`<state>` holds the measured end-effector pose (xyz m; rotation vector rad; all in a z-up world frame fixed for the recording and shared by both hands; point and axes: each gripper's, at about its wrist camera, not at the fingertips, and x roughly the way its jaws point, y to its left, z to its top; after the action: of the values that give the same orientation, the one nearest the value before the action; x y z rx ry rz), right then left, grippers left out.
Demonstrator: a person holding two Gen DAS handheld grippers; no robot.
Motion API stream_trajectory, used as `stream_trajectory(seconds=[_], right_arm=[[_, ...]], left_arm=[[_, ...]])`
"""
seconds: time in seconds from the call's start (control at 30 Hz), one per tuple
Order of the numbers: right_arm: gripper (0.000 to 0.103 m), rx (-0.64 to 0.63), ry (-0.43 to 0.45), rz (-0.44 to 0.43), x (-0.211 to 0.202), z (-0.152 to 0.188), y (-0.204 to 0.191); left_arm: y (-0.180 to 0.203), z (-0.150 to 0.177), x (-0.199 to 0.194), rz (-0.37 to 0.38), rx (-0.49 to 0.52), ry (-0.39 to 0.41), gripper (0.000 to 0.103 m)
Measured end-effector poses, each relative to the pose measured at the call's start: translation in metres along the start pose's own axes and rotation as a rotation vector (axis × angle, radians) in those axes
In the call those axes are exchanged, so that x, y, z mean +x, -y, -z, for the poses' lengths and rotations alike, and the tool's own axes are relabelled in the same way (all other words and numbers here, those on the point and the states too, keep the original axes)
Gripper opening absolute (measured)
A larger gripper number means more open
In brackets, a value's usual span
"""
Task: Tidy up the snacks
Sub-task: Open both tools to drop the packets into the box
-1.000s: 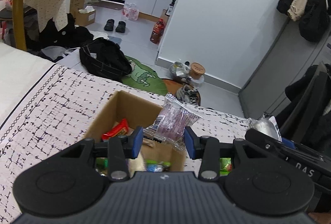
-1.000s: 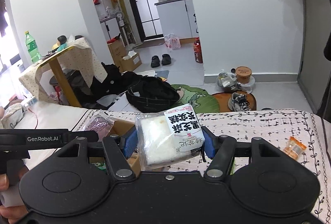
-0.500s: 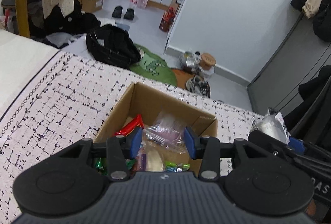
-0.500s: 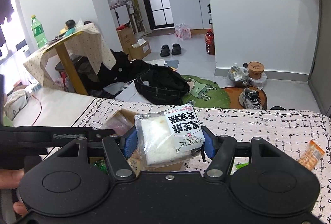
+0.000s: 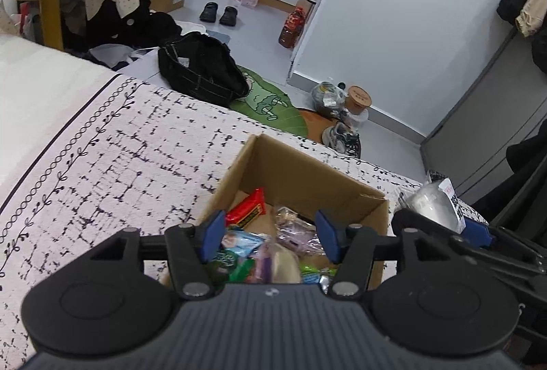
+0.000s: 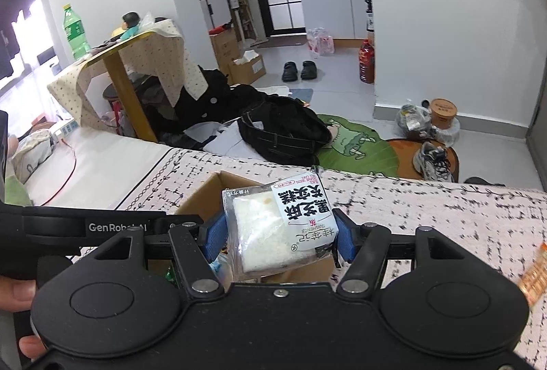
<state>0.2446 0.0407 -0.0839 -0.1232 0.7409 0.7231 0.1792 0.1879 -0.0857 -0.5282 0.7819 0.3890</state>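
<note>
Hovering over the open cardboard box (image 5: 309,176), tilted steeply downward, left hand-held gripper (image 5: 270,238) with blue pads (image 5: 214,233) spread apart and nothing pinched between them; jaws just been opening, purple snack packet (image 5: 296,233) lying loose in the box below, clear of both pads. Packed with wrappers inside: a red packet (image 5: 249,208) against the far left wall, a light blue one (image 5: 241,240) just beside the left pad, green ones near the front. Resting on a bed (image 5: 102,158) covered in a white spread with black dashes and a vine border. Angled downward too, right hand-held gripper (image 6: 277,235) pinching a clear-wrapped white rice cake (image 6: 273,226) with a black-and-white label, both blue pads pressed against the packet's sides, package held above the near right part of the box (image 6: 205,195). Seen from the left wrist view at the far right edge, right gripper (image 5: 477,229) just beside the box's right corner, rice cake (image 5: 434,204) showing above it. At the lower left edge of the right wrist view, fingers (image 6: 15,293) of a person's hand wrapped round the left gripper's black handle. Lying alone on the bed spread well to the right, an orange snack packet (image 6: 534,274).
</note>
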Motion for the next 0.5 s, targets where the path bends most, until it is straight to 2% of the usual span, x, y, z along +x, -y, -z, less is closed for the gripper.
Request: stream_trajectory(seconds=[0.17,0.33,0.5], right_arm=[[0.064,-0.020,0.007,-0.026,0.007,-0.003,-0.008],[0.087,-0.004,0.017,-0.020,0.003,-0.001,-0.002],[0.091,0.045,0.029,0.012,-0.013,0.002,0.016]], left_arm=[[-0.004,-0.002,-0.004,-0.013,0.003,-0.002,0.057],[-0.006,-0.001,-0.006,-0.020,0.002,-0.008,0.058],[0.000,0.003,-0.007,-0.011,0.006,-0.012,0.062]])
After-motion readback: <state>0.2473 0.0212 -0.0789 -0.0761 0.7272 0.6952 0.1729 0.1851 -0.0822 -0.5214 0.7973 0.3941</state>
